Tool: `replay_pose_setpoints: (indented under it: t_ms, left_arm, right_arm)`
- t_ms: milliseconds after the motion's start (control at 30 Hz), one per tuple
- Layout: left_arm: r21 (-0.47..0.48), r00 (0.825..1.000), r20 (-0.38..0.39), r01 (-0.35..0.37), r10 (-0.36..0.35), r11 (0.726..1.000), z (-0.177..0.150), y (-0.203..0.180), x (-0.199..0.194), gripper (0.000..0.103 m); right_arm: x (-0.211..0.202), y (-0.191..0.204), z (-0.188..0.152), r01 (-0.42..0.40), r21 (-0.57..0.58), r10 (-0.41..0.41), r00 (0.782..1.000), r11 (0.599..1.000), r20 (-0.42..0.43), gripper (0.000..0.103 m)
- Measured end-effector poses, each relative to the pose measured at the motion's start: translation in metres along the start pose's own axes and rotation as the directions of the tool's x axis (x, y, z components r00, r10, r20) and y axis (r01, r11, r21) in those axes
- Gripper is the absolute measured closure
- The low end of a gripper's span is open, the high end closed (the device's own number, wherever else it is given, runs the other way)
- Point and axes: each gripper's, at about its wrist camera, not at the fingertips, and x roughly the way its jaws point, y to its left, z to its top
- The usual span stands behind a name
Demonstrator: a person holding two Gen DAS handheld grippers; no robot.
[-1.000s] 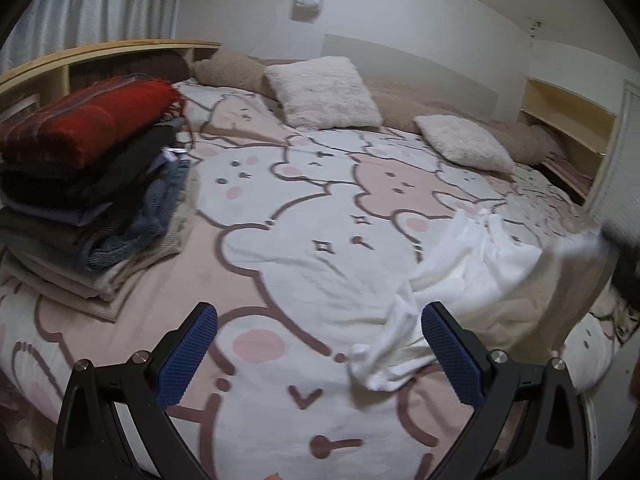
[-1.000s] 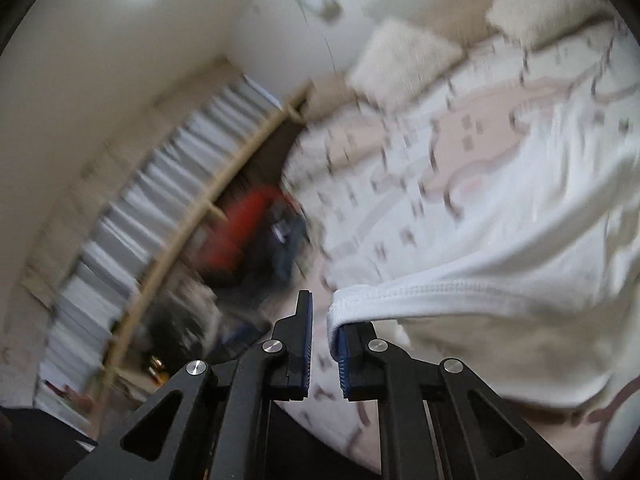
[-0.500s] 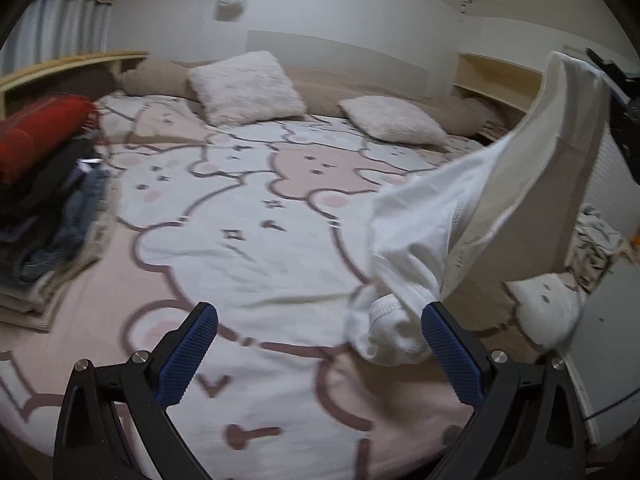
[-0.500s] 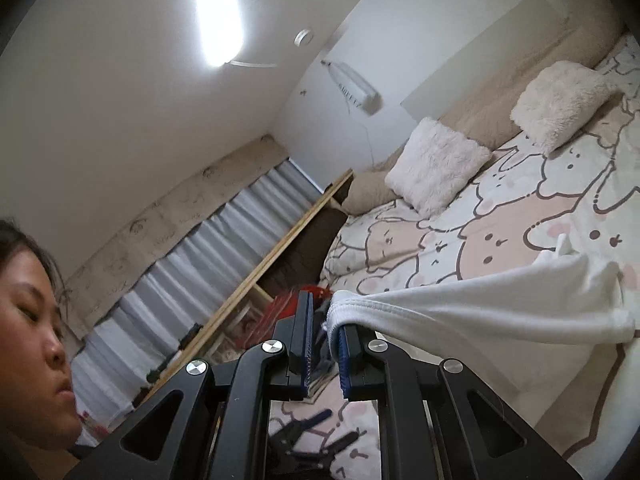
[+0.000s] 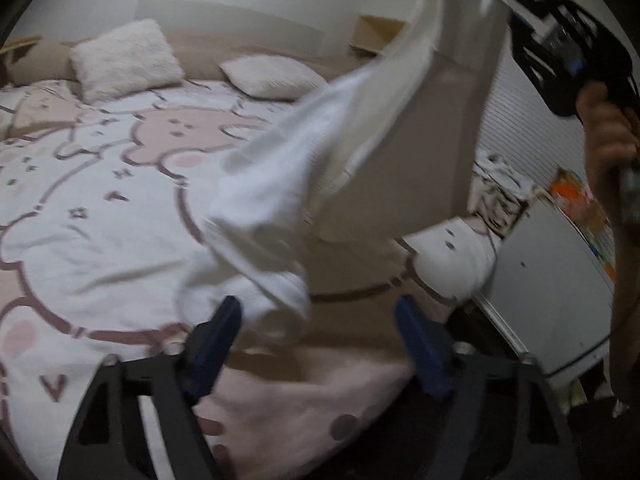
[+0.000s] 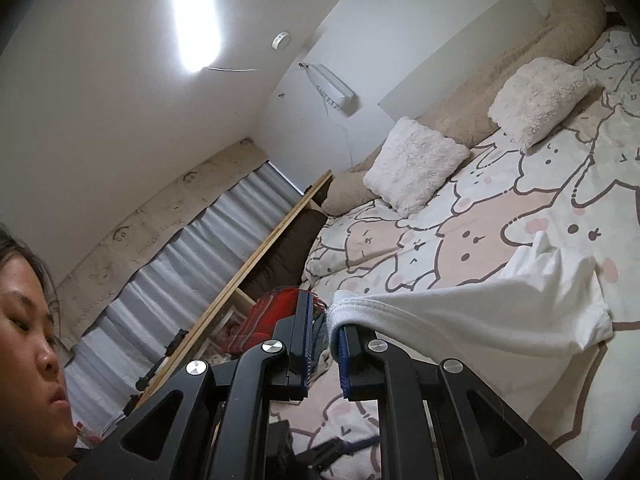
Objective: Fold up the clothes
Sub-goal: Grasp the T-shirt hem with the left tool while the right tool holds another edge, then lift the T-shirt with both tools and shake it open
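A white garment [image 5: 320, 160] hangs in the air over the bed [image 5: 100, 220]. My right gripper [image 5: 516, 4], held by a hand [image 5: 608, 132] at the upper right, is shut on its top hem. In the right wrist view that hem [image 6: 340, 312] sits at the tips of the right gripper [image 6: 322, 320], and the rest of the garment [image 6: 480, 312] trails down to the bear-print cover [image 6: 520, 208]. My left gripper [image 5: 320, 320] is open, low by the bed's near edge. The garment's bunched lower end dangles just ahead of its left finger [image 5: 224, 328].
Two fluffy white pillows [image 5: 124, 56] [image 5: 276, 76] lie at the head of the bed. A pile of folded clothes with a red plaid piece [image 6: 272, 312] sits at the bed's left side. A white cabinet [image 5: 552, 280] stands right of the bed. A person's face is at the left of the right wrist view.
The right gripper has raised the white garment off the bed. The left gripper has swung right and closer to the garment's hanging end. The folded pile has left the left wrist view.
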Motion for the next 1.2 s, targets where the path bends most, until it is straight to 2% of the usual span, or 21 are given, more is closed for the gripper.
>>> replay_pose_setpoints:
  t_ms: [200,467,500,533,567,633,767,900,1000,1100,1200]
  left_arm:
    - [0.004,0.999,-0.046,0.013,-0.012,1.000,-0.005,-0.010,0.014,0.032]
    - [-0.022,0.998,-0.031,-0.063,0.062,0.998,0.002,-0.004,0.042,0.032]
    - [-0.022,0.997,-0.035,-0.068,0.067,0.997,0.003,-0.003,0.048,0.036]
    - [-0.023,0.997,-0.038,-0.072,0.071,0.997,0.004,-0.002,0.054,0.052]
    - [-0.030,0.997,-0.047,-0.068,0.067,0.997,0.005,0.000,0.059,0.060]
    - [-0.052,0.997,-0.056,-0.053,0.050,0.997,0.007,0.005,0.063,0.090]
    - [-0.055,1.000,-0.024,-0.006,0.005,0.998,0.013,0.010,0.044,0.093]
    - [-0.043,0.996,0.064,0.072,-0.069,0.997,0.031,0.011,-0.004,0.094]
    - [-0.036,0.975,0.174,0.146,-0.138,0.989,0.053,0.013,-0.047,0.094]
    - [-0.034,0.929,0.309,0.225,-0.204,0.974,0.084,0.022,-0.093,0.094]
    - [0.002,0.886,0.405,0.246,-0.226,0.969,0.115,0.027,-0.127,0.094]
  right_arm:
    - [0.001,-0.005,0.000,-0.005,0.007,0.005,1.000,1.000,-0.011,0.090]
    - [0.000,-0.007,-0.001,-0.020,0.004,0.020,0.999,1.000,-0.024,0.090]
    - [0.000,-0.007,-0.001,-0.021,0.002,0.021,0.999,1.000,-0.026,0.090]
    - [0.000,-0.007,-0.001,-0.018,0.001,0.018,0.999,1.000,-0.027,0.090]
    - [0.000,-0.007,-0.001,-0.015,0.001,0.015,0.999,1.000,-0.029,0.090]
    - [-0.001,-0.008,0.000,-0.008,0.001,0.008,1.000,1.000,-0.029,0.090]
    - [-0.008,-0.014,0.005,0.015,0.007,-0.015,1.000,1.000,-0.010,0.090]
    - [-0.017,-0.019,0.009,0.028,0.017,-0.028,0.999,0.999,0.020,0.090]
    - [-0.021,-0.018,0.012,0.036,0.014,-0.037,0.999,0.999,0.040,0.090]
    - [-0.026,-0.018,0.015,0.044,0.012,-0.045,0.997,0.999,0.060,0.090]
    - [-0.030,-0.001,0.025,0.057,-0.035,-0.054,0.996,0.998,0.078,0.090]
